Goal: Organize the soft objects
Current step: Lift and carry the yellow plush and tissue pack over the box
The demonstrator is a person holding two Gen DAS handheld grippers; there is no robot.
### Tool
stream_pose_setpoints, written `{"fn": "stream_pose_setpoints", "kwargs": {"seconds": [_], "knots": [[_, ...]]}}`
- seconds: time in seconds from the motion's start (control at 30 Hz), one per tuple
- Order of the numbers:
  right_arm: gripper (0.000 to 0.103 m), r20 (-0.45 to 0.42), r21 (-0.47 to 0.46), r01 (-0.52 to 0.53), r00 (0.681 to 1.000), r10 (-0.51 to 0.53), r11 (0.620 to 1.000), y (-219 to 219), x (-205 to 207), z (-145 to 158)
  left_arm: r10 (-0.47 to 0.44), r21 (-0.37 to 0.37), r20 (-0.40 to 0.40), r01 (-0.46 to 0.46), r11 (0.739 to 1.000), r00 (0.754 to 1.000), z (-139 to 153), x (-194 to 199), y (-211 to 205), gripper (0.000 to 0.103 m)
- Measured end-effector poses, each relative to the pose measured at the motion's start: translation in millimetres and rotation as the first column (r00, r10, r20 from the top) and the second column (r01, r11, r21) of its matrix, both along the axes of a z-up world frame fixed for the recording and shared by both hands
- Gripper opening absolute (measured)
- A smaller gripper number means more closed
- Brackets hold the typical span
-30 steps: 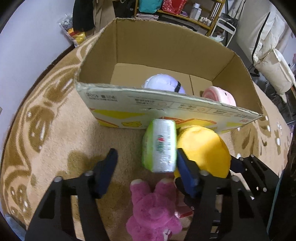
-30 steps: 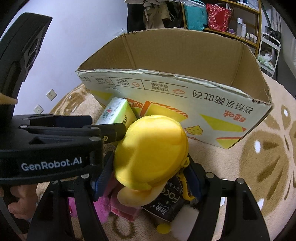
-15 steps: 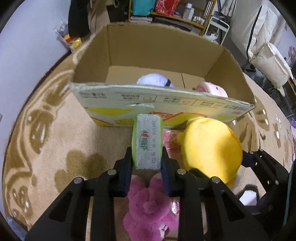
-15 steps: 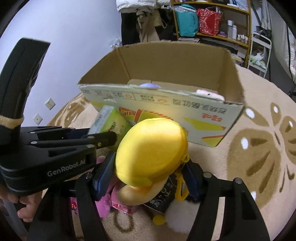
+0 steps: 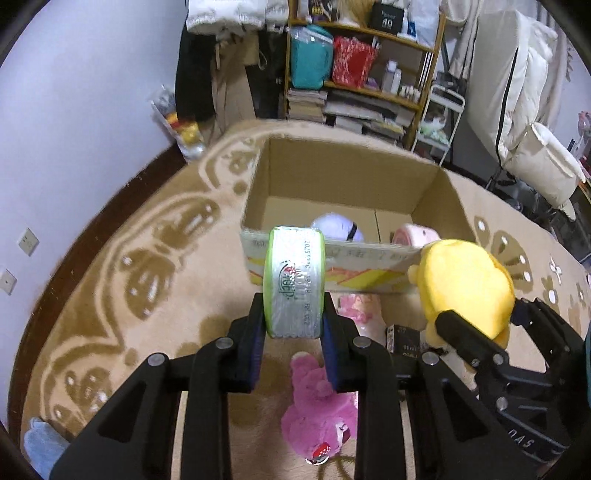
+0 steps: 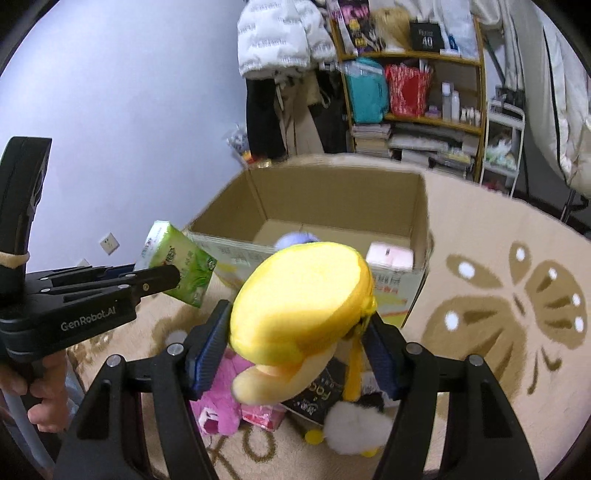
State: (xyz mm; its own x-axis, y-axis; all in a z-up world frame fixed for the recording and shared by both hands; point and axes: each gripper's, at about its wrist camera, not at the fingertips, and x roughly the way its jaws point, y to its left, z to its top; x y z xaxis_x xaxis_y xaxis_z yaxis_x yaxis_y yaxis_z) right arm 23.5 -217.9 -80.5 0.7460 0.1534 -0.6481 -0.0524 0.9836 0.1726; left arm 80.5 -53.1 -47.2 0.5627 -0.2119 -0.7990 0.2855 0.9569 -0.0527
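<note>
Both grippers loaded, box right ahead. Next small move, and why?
Probably carry both forward over the cardboard box rim, then release. The left gripper is shut on the green tissue pack, the right gripper on the yellow plush; both are lifted off the rug but short of the box's near wall. The box already holds a lavender plush and a pink plush.

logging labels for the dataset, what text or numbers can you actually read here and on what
"GenRobot.AI": white lettering on the left claw body.
"40": on the black box atop the shelf.
"FOC...": partial white letters on the black packet under the yellow plush; the rest is hidden.
Tissue pack: a date code starting "2025" and a green logo, blurred beyond that.
Cardboard box: front print too blurred to read.
</note>
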Motion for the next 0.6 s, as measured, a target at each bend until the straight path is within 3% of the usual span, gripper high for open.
{"fn": "stream_pose_setpoints", "kwargs": {"seconds": [0.3,0.6], "knots": [[0.072,0.119,0.005,0.029,0.992,-0.03,1.0,-12.0,-6.8,34.1,-0.018,0.012,0.1,0.017,1.0,0.995,35.8,-7.2,2.6,0.026],[0.072,0.148,0.006,0.027,0.989,-0.028,1.0,-21.9,15.7,40.1,-0.022,0.019,0.184,0.019,1.0,0.983,54.5,7.5,-5.3,0.026]]}}
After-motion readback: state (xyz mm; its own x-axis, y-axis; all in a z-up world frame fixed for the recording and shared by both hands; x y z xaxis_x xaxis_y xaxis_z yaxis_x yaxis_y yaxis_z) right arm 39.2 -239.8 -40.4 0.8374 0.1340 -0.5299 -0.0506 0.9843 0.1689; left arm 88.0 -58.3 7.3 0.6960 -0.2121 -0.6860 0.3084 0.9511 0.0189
